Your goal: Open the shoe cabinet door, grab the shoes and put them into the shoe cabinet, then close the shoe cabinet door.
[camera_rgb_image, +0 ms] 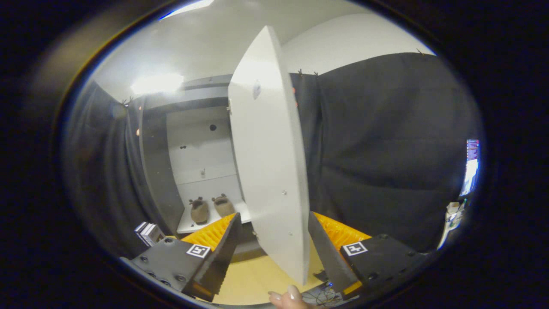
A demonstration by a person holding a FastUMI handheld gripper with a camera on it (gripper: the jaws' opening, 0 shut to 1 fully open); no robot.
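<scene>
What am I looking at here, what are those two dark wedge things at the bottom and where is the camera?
The camera rides on a handheld gripper that a person carries; it looks forward along the tool's two fingers, the dark wedges you noticed. Its fisheye lens bends straight lines. The fingers are spread apart and clamp nothing; the lower edge of the white cabinet door hangs between them. That door stands open, edge toward the camera. Behind it is the shoe cabinet, with a pair of brown fuzzy slippers resting side by side on its bottom shelf. A person's fingertips show below the door. Black cloth walls the booth.
</scene>
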